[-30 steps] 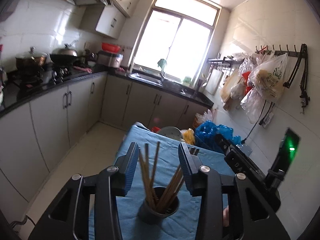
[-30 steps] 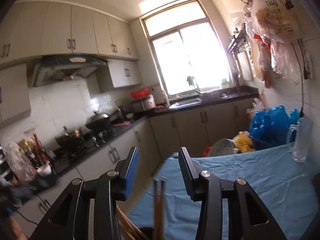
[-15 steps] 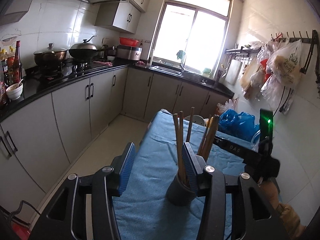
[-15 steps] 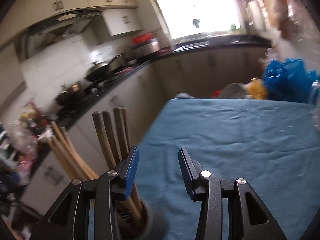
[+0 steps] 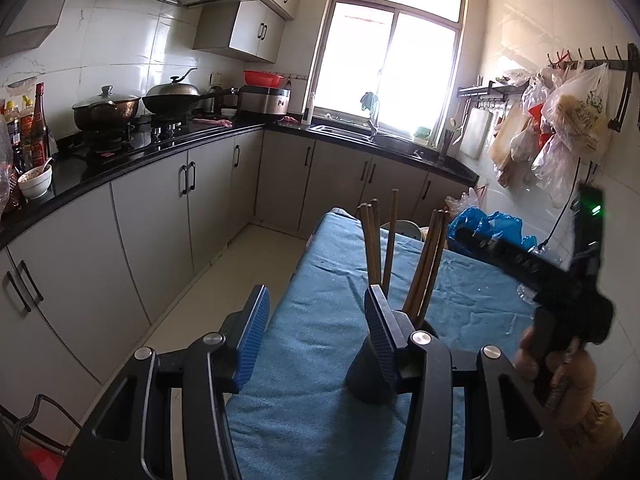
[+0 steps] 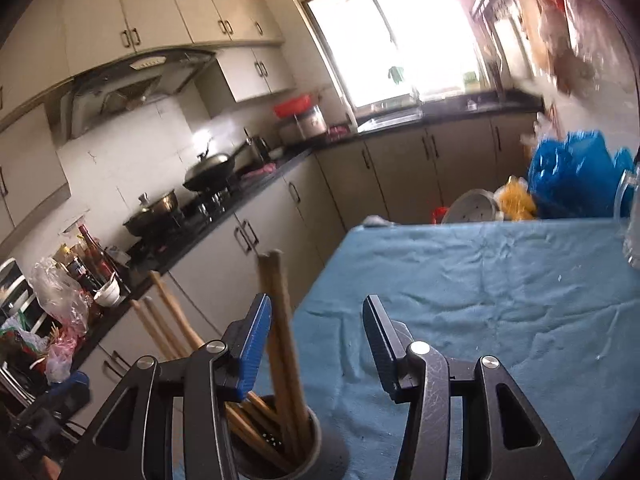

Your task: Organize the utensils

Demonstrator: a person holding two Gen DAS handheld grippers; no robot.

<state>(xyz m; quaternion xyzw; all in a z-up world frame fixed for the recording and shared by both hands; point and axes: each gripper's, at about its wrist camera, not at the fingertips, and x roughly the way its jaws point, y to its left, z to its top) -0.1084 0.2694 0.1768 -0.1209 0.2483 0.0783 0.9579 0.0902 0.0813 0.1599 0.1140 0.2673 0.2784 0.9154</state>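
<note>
A dark round holder (image 5: 370, 376) stands on the blue-cloth table (image 5: 304, 412) with several wooden chopsticks (image 5: 426, 264) upright in it. My left gripper (image 5: 316, 328) is open and empty; the holder sits just behind its right finger. In the right wrist view the holder (image 6: 280, 446) and chopsticks (image 6: 280, 320) are at the lower left, behind the left finger of my open, empty right gripper (image 6: 316, 344). The right gripper's body (image 5: 560, 292) shows at the right of the left wrist view.
Grey cabinets under a black counter (image 5: 132, 152) run along the left and back, with pots, bottles and a sink. Blue plastic bags (image 6: 572, 176) and a metal pot (image 6: 472, 208) lie past the table's far end. Bags hang on the right wall (image 5: 568, 120).
The left gripper has shifted left, so the holder went from between its fingers to behind the right finger. The right gripper has tilted down, bringing holder and chopsticks into its view.
</note>
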